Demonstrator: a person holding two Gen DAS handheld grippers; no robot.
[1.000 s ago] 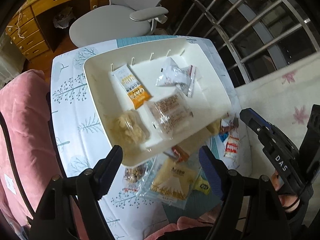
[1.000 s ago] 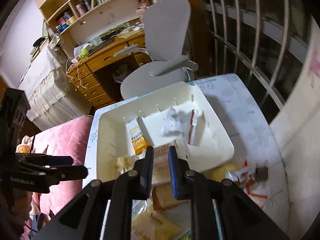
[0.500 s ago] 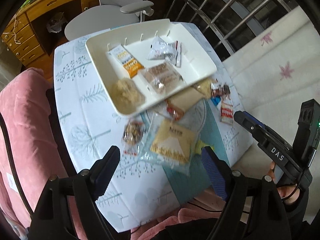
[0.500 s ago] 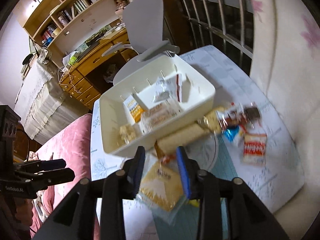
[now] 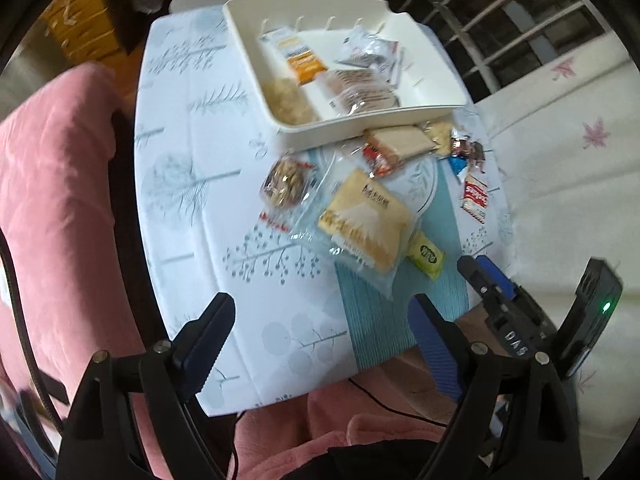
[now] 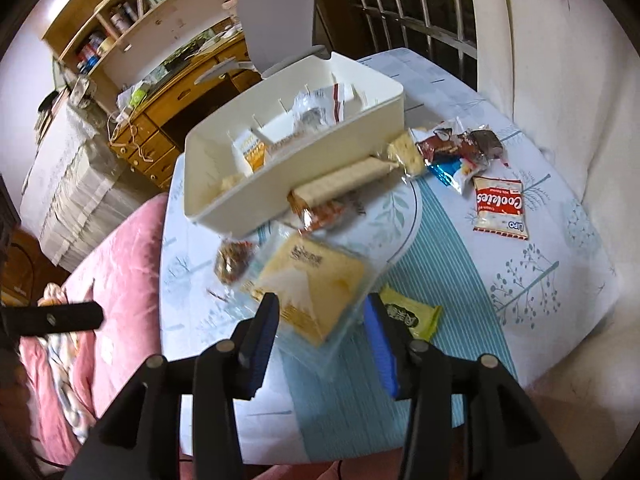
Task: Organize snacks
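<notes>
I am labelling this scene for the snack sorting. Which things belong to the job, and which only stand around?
Job:
white bin
yellow cracker pack
Cookies packet
green sachet
nut pack
right gripper, jaws opening, nothing gripped

Around:
office chair
wooden desk
pink blanket

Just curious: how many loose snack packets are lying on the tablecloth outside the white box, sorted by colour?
Yellow: 2 (mountain-print packet, lime-yellow packet)
Pale beige: 2 (wafer pack, cracker)
Brown: 3 (nut cluster, chocolate wrapper, darker wrapper)
Red: 2 (Cookies packet, crumpled orange-red packet)
Blue: 1 (foil packet)
Total: 10
</notes>
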